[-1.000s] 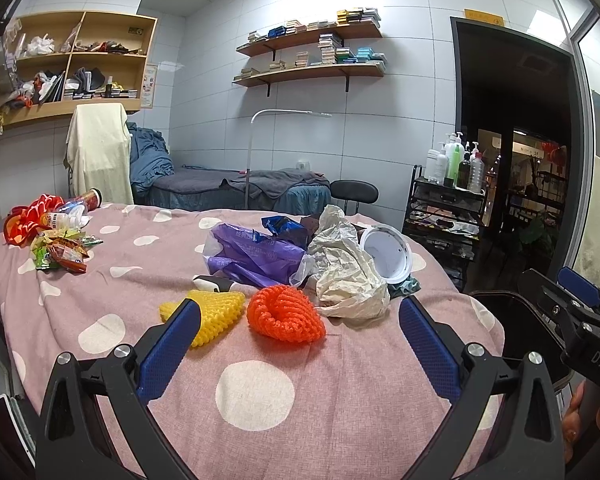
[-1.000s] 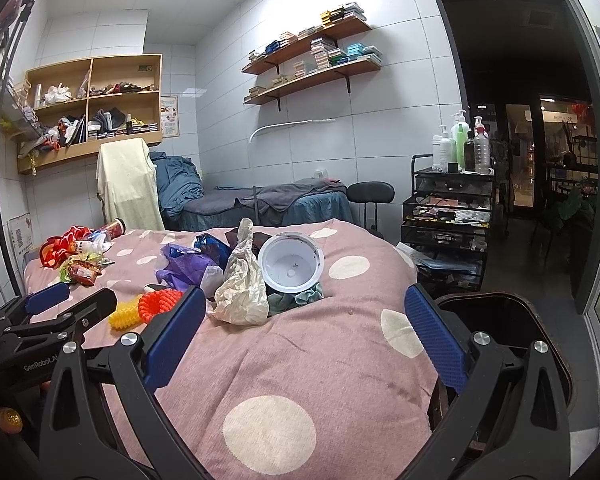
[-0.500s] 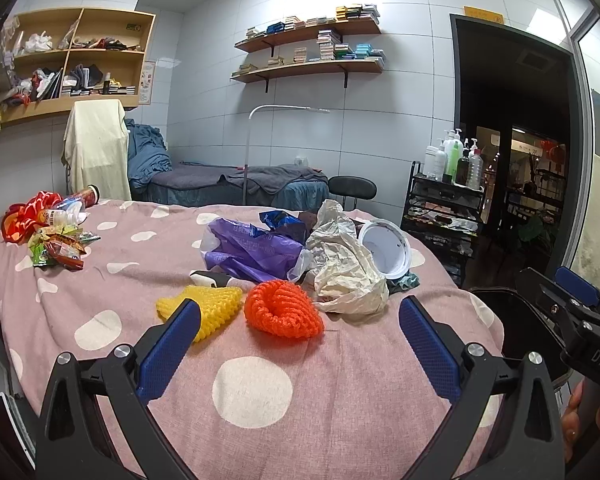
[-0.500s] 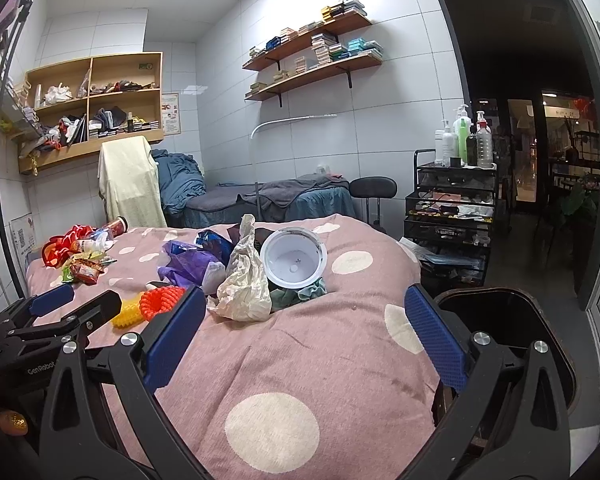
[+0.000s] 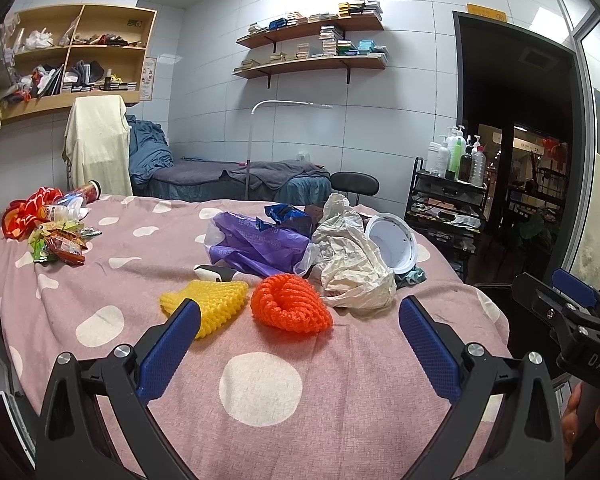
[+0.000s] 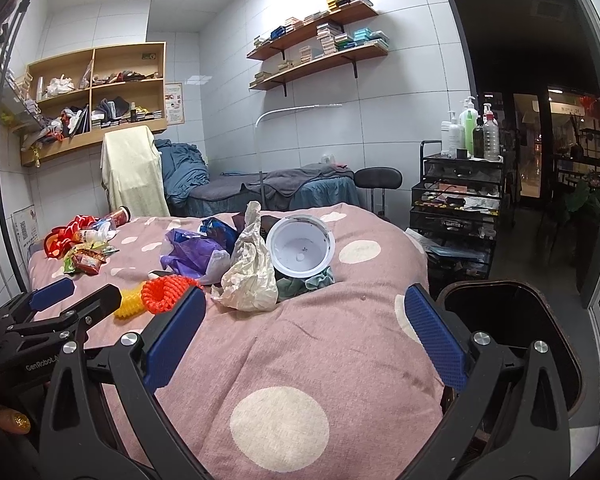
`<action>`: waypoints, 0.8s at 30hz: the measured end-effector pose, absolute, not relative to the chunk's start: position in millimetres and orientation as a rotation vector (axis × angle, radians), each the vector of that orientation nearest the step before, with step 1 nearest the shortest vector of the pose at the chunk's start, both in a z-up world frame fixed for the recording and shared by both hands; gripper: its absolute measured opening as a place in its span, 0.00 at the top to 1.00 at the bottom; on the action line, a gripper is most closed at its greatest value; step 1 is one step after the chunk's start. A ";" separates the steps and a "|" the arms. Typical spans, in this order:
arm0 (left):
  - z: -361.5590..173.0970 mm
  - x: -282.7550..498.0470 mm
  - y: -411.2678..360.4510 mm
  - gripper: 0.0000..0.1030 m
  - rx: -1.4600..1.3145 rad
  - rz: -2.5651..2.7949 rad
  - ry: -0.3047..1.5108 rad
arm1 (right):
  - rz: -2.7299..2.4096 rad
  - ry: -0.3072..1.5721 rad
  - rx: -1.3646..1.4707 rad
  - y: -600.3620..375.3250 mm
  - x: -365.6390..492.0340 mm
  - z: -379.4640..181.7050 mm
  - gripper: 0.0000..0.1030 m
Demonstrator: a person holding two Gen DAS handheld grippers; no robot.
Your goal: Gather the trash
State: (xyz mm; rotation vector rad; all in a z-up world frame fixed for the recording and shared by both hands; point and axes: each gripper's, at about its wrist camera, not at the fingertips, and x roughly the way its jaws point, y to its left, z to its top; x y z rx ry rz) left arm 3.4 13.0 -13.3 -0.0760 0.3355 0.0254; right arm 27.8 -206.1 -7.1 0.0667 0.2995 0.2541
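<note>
- Both tools hang over the near edge of the pink polka-dot bedspread (image 5: 260,384), and nothing is picked up yet.
- The left gripper (image 5: 300,344) has its blue-padded jaws spread wide and empty, pointed at the trash pile just ahead.
- The right gripper (image 6: 300,336) is just as wide open, nothing between its pads either.
- Nearest the left tool sits the orange foam fruit net (image 5: 290,303), with a yellow foam net (image 5: 208,304) just beside it on its left.
- Both nets look feather-light and springy, so I'd say a pinch across the rolled rim will hold, though they'll squash.
- Behind them there's a crumpled cream plastic bag (image 5: 350,258) touching a purple plastic bag (image 5: 256,246); those are limp and slippery, best grabbed at a bunched fold.
- The white round plastic tub (image 6: 300,249) lies tipped on its side against the cream bag. It's stiff and light, and its rim is the obvious place to take hold.
- More wrappers, a colourful snack-packet heap (image 5: 58,242), lie well apart at the far left.
- The black trash bin (image 6: 512,332) stands open at the bed's right corner, close under the right tool.
</note>
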 end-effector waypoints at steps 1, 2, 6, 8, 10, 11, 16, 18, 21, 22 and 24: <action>-13.9 3.7 14.4 0.05 -0.076 0.027 0.338 | 0.258 0.302 0.064 -204.9 28.2 -7.5 0.04; -14.4 3.8 15.1 0.05 -0.076 0.029 0.340 | 0.260 0.304 0.061 -203.3 28.6 -7.6 0.04; -15.1 4.3 18.6 0.05 -0.080 0.033 0.347 | 0.270 0.313 0.047 -196.9 30.1 -9.0 0.04; -16.4 4.9 20.4 0.05 -0.078 0.034 0.353 | 0.277 0.321 0.040 -193.3 32.2 -10.0 0.04; -17.7 6.3 22.7 0.05 -0.077 0.037 0.363 | 0.289 0.332 0.030 -189.6 34.2 -11.0 0.04; -18.7 7.1 25.0 0.05 -0.082 0.038 0.369 | 0.292 0.334 0.020 -187.0 35.3 -11.3 0.04; -22.2 9.8 31.9 0.05 -0.088 0.048 0.388 | 0.310 0.347 0.004 -178.1 38.4 -13.0 0.04; -23.1 10.8 33.2 0.05 -0.087 0.049 0.394 | 0.317 0.357 -0.005 -174.3 40.0 -14.3 0.04; -24.4 12.5 34.1 0.05 -0.084 0.047 0.402 | 0.323 0.365 -0.014 -170.4 42.1 -14.3 0.04; -24.8 12.7 34.7 0.05 -0.082 0.048 0.404 | 0.326 0.367 -0.017 -168.9 43.4 -14.2 0.04; -25.5 13.2 35.8 0.05 -0.071 0.053 0.410 | 0.332 0.378 -0.025 -164.5 46.9 -14.1 0.04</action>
